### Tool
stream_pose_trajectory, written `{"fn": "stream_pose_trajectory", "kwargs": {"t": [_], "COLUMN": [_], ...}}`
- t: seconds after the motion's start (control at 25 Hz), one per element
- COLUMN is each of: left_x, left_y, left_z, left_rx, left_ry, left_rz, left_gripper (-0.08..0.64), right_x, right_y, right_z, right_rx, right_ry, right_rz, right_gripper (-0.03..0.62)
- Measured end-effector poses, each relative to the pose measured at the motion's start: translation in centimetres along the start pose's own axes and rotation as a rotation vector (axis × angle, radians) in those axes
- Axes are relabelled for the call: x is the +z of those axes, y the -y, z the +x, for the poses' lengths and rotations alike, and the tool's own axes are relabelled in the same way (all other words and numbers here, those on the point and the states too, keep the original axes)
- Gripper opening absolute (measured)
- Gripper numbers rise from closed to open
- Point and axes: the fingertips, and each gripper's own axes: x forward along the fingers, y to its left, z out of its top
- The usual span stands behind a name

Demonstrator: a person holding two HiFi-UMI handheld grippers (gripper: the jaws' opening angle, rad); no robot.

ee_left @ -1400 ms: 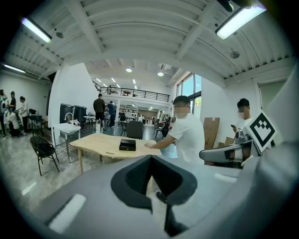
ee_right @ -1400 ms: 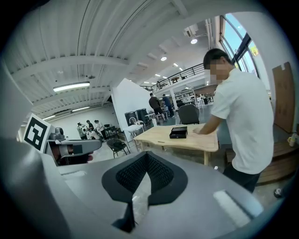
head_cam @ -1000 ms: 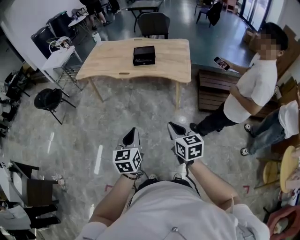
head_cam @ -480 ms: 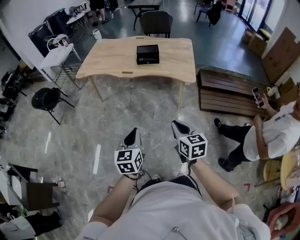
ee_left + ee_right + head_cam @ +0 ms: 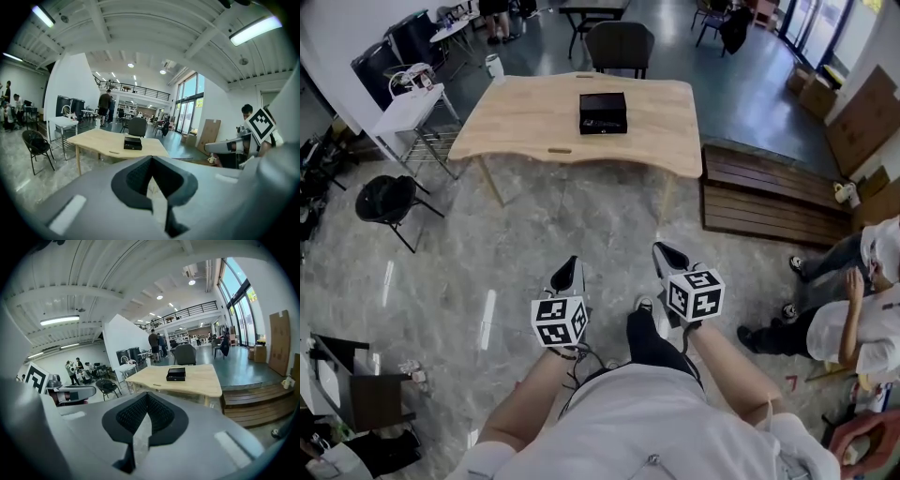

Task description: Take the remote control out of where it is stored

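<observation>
No remote control in sight; probably stored inside the black box (image 5: 603,112), which sits near the middle of the wooden table (image 5: 516,127), well apart from both tongs. Cannot tell from here whether lidded or open.

Left tongs (image 5: 567,269) shut, jaws together, gripping nothing. Right tongs (image 5: 668,255) likewise shut and empty. Held side by side above the floor, both aimed toward the table.

Expect a light, stiff plastic bar, smooth and a little slippery, sturdy enough for a firm pinch. Best taken across the narrow sides near the middle, clear of the buttons. Likely a light box too, prone to sliding, so worth pinning with the other tongs.

Counted: one table, one black box, two tongs, one small flat item (image 5: 548,148) near the table's front edge, too small to name, one chair (image 5: 621,42) behind the table, one black chair (image 5: 389,199) off to the left.
</observation>
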Motion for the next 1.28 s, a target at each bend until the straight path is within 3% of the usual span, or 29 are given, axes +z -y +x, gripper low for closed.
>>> {"fn": "stream_pose_trajectory", "kwargs": {"t": [0.24, 0.6, 0.88, 1.12, 1.28], "left_x": [2.5, 11.4, 16.2, 18.8, 22.0], "left_y": [-2.8, -8.0, -12.7, -18.9, -22.7], "left_z": [8.1, 24.6, 34.6, 42.2, 49.2], "left_rx": [0.024, 0.105, 0.146, 0.144, 0.077], "left_ry": [-0.013, -0.009, -0.004, -0.008, -0.024], "left_rz": [0.004, 0.012, -0.003, -0.028, -0.012], "left_gripper": [0.001, 0.001, 0.001, 0.001, 0.001], "right_x": [3.4, 13.0, 18.9, 21.5, 24.5], "right_y": [4.5, 11.7, 16.5, 17.7, 18.7], "right_z": [8.2, 23.9, 34.7, 44.0, 50.7], "right_rx": [0.027, 0.126, 0.159, 0.159, 0.138], "right_ry": [-0.006, -0.040, -0.061, -0.096, -0.108], "right_rz": [0.016, -0.007, -0.011, -0.008, 0.004], "right_gripper": [0.028, 0.028, 0.028, 0.028, 0.028]}}
